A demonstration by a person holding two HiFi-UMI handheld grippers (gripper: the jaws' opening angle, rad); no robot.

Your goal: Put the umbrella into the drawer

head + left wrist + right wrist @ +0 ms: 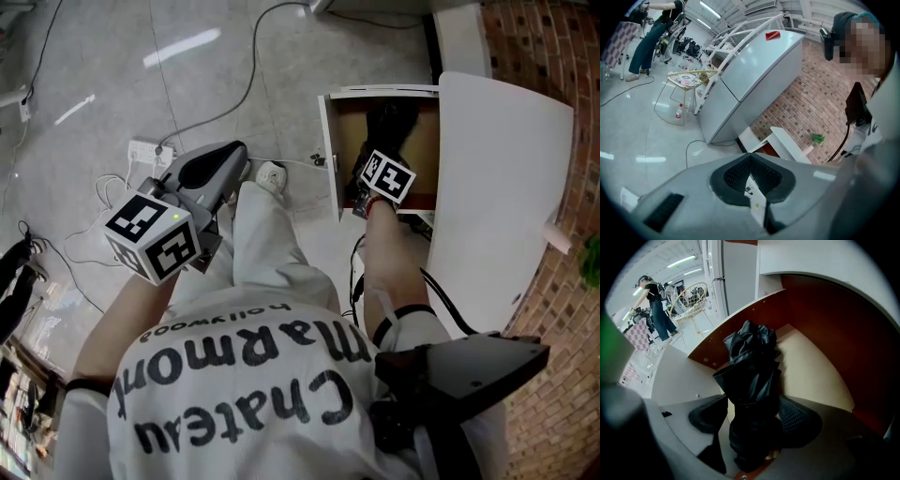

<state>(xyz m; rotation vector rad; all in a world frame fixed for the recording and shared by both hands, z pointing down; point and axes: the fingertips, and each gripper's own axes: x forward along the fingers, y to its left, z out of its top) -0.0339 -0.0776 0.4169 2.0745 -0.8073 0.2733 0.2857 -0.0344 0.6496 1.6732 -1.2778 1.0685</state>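
Printed shirt reads "Chateau Marmont" (upside down); right gripper clamps black umbrella inside drawer; left gripper pinched closed.

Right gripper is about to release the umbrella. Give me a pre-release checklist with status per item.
1. Drawer open: ok, its inside is exposed.
2. Right gripper grip: ok, jaws closed on the folded umbrella.
3. Umbrella inside the drawer: ok, its far end is past the side wall and over the drawer floor.
4. Umbrella resting on the drawer floor: cannot tell, the contact is hidden.
5. Landing spot: ok, nothing else shows on the visible floor.
6. Left gripper out of the way: ok, it is shut, empty and away from the drawer.
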